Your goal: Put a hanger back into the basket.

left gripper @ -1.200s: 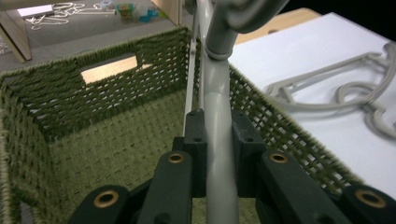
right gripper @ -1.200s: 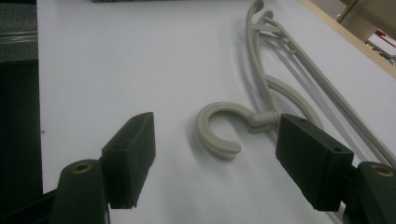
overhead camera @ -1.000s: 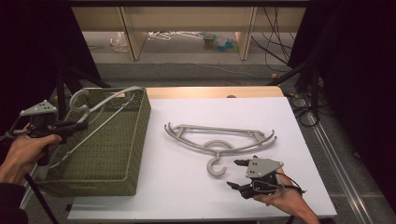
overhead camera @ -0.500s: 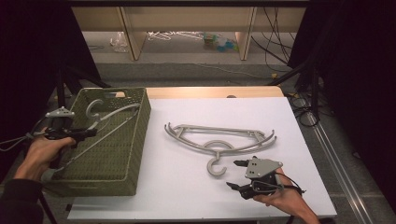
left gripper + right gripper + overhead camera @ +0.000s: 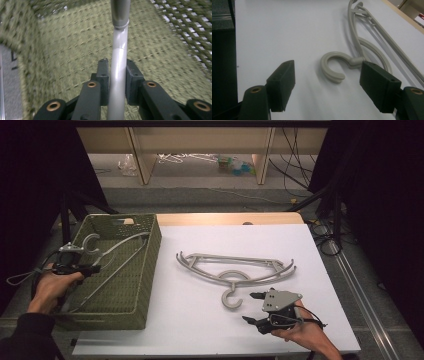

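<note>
Left gripper [image 5: 95, 268] clamped on grey hanger [image 5: 117, 251], lowering it inside green basket [image 5: 145, 285]. Next: release. Right gripper [image 5: 255, 309] gaping, right of basket, facing second hanger [image 5: 235, 270].

The high view looks forward and down over the whole surface [image 5: 200, 330]. The right tool's camera faces the grey hanger [image 5: 332, 67] [image 5: 235, 275] closely; the left tool's looks into the green basket [image 5: 62, 50] [image 5: 145, 270].

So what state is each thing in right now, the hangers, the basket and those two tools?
Left hand-held gripper: shut on the basket hanger.
Basket hanger: tilted, in the basket.
Green basket: upright, open-topped.
Table hanger: flat, untouched.
Right hand-held gripper: open, empty.
</note>
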